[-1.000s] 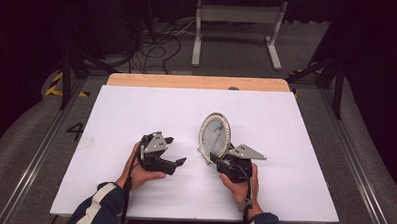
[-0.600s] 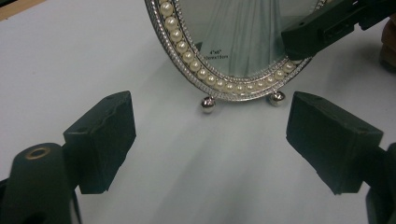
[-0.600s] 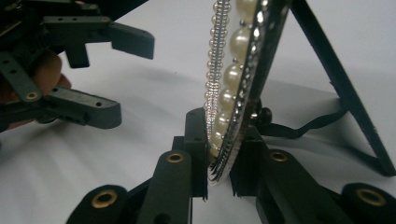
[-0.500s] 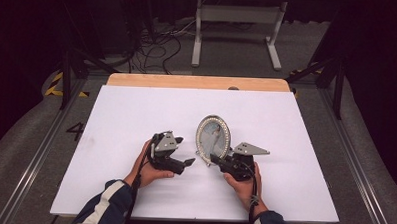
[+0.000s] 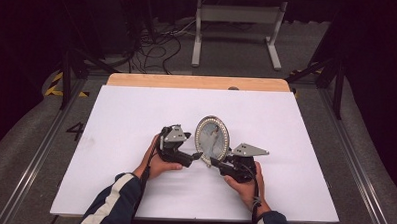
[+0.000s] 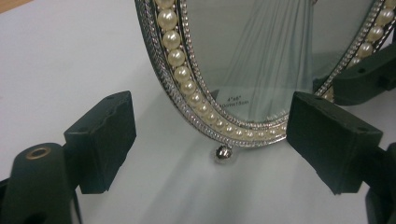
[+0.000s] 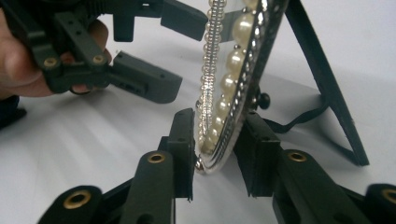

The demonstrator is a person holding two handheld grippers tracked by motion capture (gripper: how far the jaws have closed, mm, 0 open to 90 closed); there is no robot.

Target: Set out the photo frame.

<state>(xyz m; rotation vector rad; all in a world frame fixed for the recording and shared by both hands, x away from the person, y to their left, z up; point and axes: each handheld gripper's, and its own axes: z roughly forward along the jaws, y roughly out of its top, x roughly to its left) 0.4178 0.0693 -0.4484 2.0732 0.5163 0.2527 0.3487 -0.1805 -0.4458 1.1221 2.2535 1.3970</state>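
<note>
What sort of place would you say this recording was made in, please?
Probably a lab or recording studio: a white-topped table on a dark floor, loose black cables behind it, and yellow-and-black hazard tape on the floor.

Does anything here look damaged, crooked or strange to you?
Nothing stands out. The oval pearl-rimmed frame stands upright on the white table, its back stand unfolded. The right claw straddles its lower rim; the left claw is open beside it.

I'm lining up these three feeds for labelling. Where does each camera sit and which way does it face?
High view: above the table's near side, looking forward and down; forearms, both hands.
Left gripper view: on the left gripper, facing the oval frame; own fingers.
Right gripper view: on the right gripper, edge-on to it.
All share the frame.
</note>
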